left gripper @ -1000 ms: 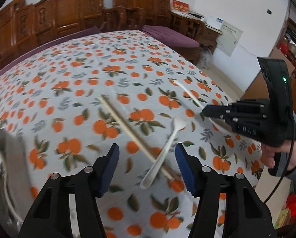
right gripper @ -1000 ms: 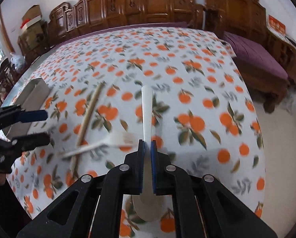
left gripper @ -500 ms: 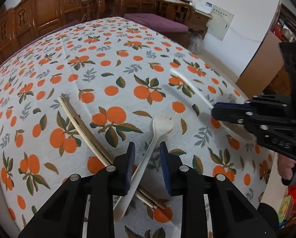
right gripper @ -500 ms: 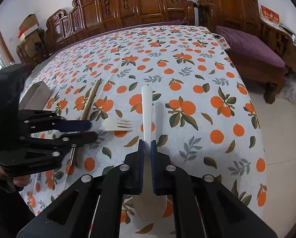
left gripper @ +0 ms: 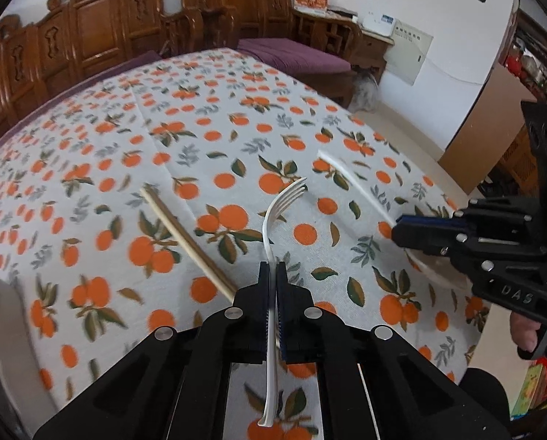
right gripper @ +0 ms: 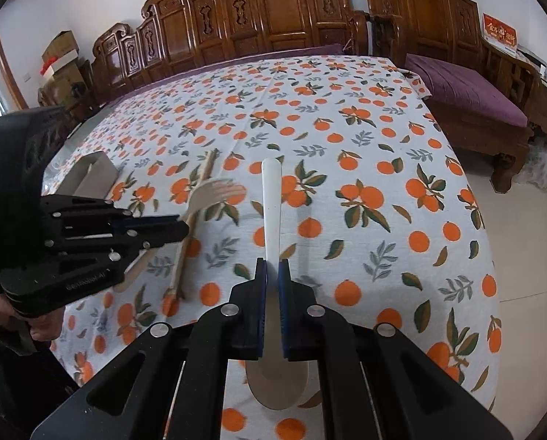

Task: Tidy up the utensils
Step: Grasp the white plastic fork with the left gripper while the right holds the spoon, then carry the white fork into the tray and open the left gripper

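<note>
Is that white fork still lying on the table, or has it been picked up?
Picked up: the left gripper is shut on the fork handle, tines pointing away above the tablecloth.

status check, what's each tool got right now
Left tool shut on white fork. Right tool shut on white spoon. Chopsticks on table, clear of both.

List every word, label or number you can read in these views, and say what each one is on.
"DAS": raised letters on the black right gripper body.
Embossed line on the black left gripper body: too small to read.
Gold characters on the red wall sign: blurred.
Print on the white wall panel: too small.
</note>
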